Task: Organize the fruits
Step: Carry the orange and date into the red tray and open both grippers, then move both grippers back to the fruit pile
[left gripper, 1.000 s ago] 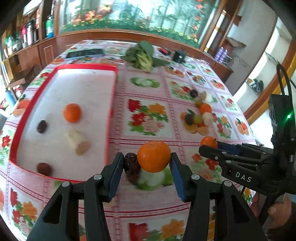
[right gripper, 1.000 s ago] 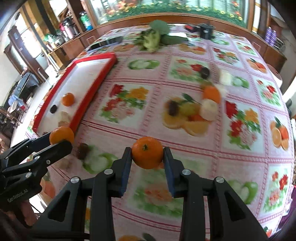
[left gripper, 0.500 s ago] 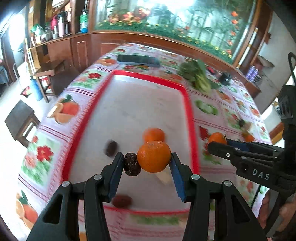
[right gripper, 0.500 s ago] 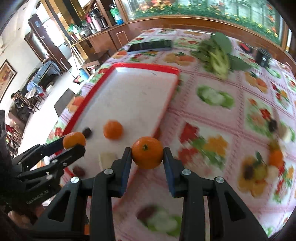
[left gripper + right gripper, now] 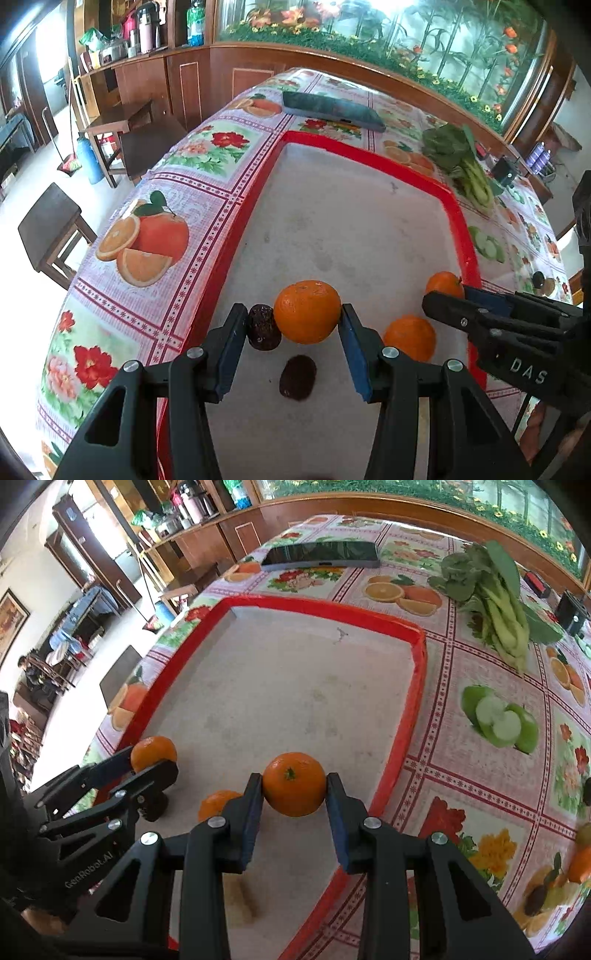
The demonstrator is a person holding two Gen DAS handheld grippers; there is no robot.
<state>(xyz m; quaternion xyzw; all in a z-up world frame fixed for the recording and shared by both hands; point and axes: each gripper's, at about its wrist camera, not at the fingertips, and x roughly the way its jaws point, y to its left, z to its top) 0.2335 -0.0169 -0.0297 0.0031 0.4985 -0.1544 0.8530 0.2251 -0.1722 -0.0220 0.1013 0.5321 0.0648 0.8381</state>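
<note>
My left gripper [image 5: 293, 317] is shut on a mandarin [image 5: 306, 312] with a dark date [image 5: 263, 326] squeezed beside it, held over the near end of the red-rimmed tray [image 5: 460, 218]. On the tray floor below lie another date [image 5: 297, 376] and a loose mandarin [image 5: 410, 338]. My right gripper [image 5: 293, 786] is shut on a second mandarin [image 5: 294, 784] above the tray [image 5: 413, 709], near its right rim. It appears at the right of the left wrist view as the right gripper [image 5: 443, 299]. The left gripper [image 5: 155, 764] shows at the left of the right wrist view.
A dark phone [image 5: 332, 109] lies beyond the tray's far end and leafy greens [image 5: 495, 590] lie to the far right. A small black box [image 5: 570, 613] and loose fruit [image 5: 580, 860] sit on the flowered tablecloth. A pale piece [image 5: 243, 897] lies under my right gripper. The table's left edge drops to a stool [image 5: 51, 229].
Both grippers have swung left from above the tablecloth to above the tray, each keeping hold of its fruit.
</note>
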